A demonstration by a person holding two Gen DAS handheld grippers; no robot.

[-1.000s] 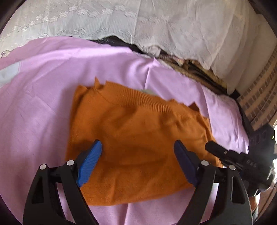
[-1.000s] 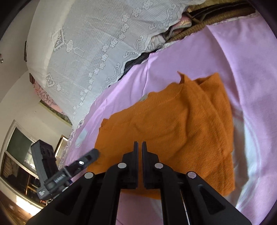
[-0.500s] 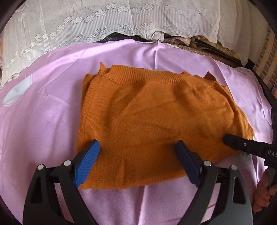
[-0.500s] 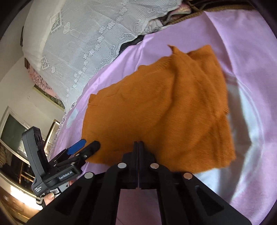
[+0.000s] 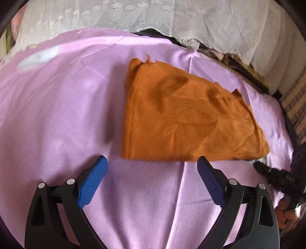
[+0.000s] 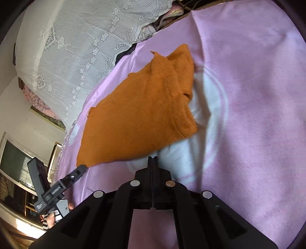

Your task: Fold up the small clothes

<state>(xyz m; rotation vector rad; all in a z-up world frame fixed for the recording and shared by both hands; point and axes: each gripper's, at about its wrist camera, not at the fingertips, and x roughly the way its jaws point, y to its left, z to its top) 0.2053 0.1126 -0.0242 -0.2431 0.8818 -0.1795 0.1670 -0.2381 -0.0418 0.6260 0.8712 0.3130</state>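
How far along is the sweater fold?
Done: sweater lies as a compact folded block on the pink sheet, no sleeves sticking out. In hand: nothing; left tool open short of the hem, right tool shut and empty. Left: maybe one more fold.

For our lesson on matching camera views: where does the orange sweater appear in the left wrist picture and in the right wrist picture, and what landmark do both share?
Left wrist view: the orange sweater lies right of centre, beyond the open left gripper.
Right wrist view: the sweater lies left of centre, just past the shut right gripper.
Shared landmark: the white lace cloth behind the pink sheet.
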